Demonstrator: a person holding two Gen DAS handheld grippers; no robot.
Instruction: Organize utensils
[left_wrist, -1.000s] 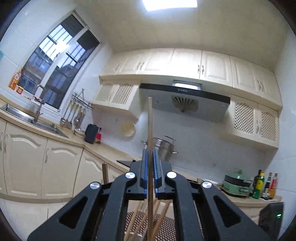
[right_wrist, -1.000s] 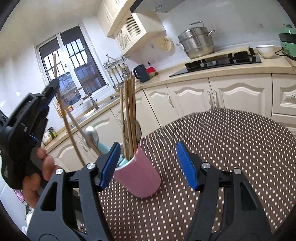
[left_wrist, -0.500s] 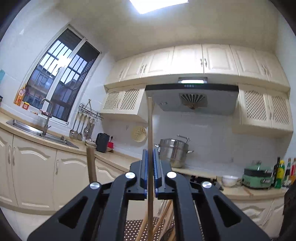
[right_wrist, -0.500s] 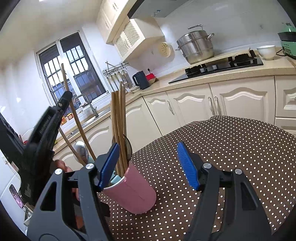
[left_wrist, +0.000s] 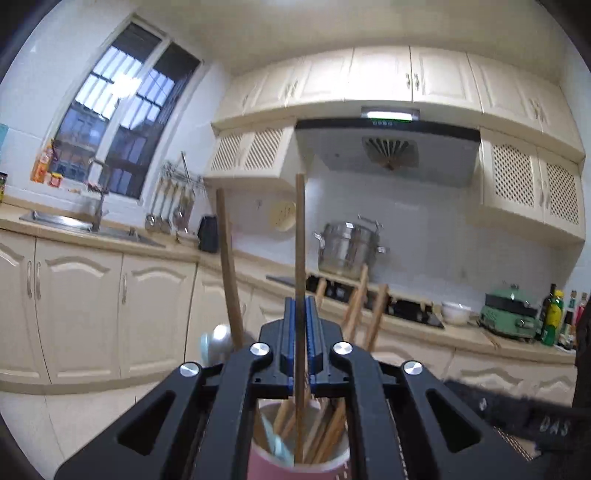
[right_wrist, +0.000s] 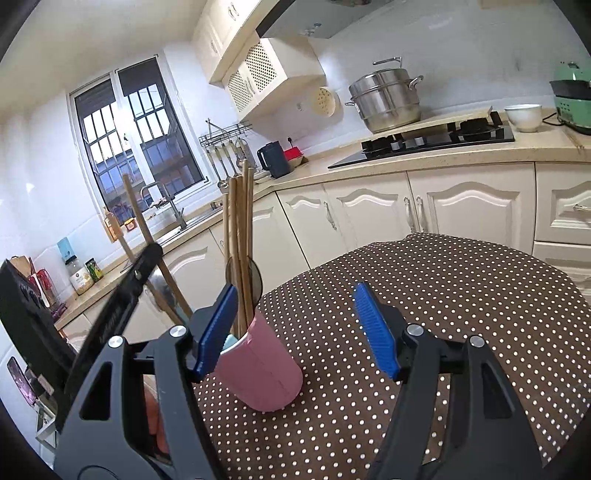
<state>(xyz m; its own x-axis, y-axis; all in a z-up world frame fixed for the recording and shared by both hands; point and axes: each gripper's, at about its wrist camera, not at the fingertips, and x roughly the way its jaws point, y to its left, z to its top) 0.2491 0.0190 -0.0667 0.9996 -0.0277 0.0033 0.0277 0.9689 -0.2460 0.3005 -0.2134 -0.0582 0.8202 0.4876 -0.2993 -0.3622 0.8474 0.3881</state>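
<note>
Pink cup (right_wrist: 260, 369); brown white-dotted tablecloth (right_wrist: 443, 295); blue gripper pads (right_wrist: 375, 328).

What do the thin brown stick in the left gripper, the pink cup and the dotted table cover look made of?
Thin brown stick: likely wood or bamboo, matte, even brown with no shine. Pink cup: smooth and satin with a soft sheen, probably plastic, possibly glazed ceramic. Brown table cover with white dots: looks like printed cloth or vinyl; it lies flat without glare, weave not discernible.

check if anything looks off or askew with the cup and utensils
Nothing spilled or damaged. The pink cup stands upright on the dotted tablecloth, utensils fanning loosely in it. The left gripper is shut on one chopstick, its lower end already inside the cup.
</note>
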